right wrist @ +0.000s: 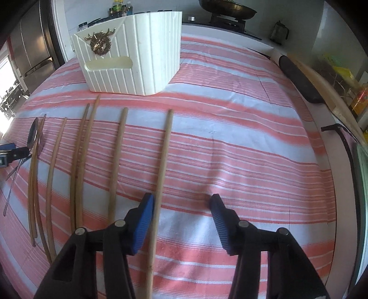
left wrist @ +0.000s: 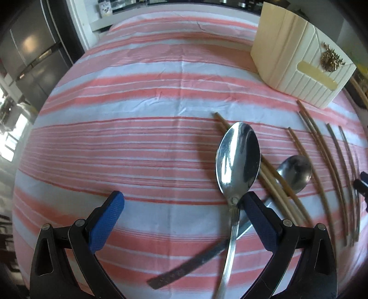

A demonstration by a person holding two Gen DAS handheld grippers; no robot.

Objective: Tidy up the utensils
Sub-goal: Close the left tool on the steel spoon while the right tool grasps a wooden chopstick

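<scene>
Two low, close wrist views over the striped cloth [left wrist: 138, 142], both facing the white basket [right wrist: 138, 57].

I see a table covered by a pink and white striped cloth [right wrist: 241, 142], lightly creased, filling most of both views. At the upper left of both frames stands a stainless steel refrigerator [left wrist: 32, 53]. Bright daylight comes from a window [left wrist: 13, 135] at the left edge. Along the top of the right view runs a white counter [right wrist: 230, 30] bearing a dark wok on a stove [right wrist: 227, 10] and some bottles [right wrist: 120, 8]. Cluttered shelving [right wrist: 345, 76] blurs at the right edge.
</scene>
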